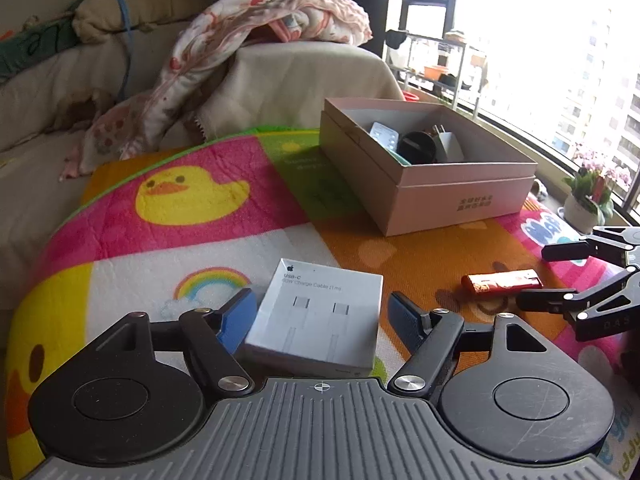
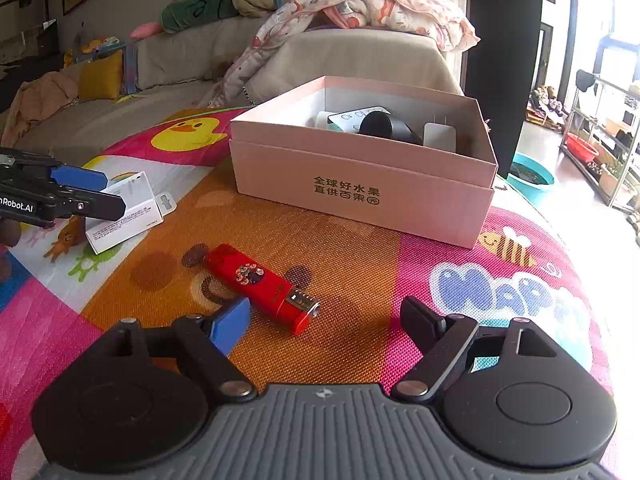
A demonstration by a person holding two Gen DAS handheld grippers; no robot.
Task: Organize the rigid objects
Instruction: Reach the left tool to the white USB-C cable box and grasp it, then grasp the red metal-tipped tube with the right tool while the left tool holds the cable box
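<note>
Two tools hang low over the colourful play mat (image 2: 360, 272), both with fingers spread apart and gripping nothing. Left tool (image 1: 322, 314) straddles the white cable box (image 1: 316, 316); right tool (image 2: 326, 322) points at the red lighter (image 2: 262, 286), lying near the open pink box (image 2: 360, 184).

On the play mat (image 2: 340, 264): open box (image 2: 362, 184) at the far side, holding a charger (image 2: 439, 135), a cylinder (image 2: 380, 124) and a blister pack (image 1: 384, 135); nearer, cable carton (image 1: 316, 316) left, lighter (image 2: 264, 286) right, well apart.
</note>
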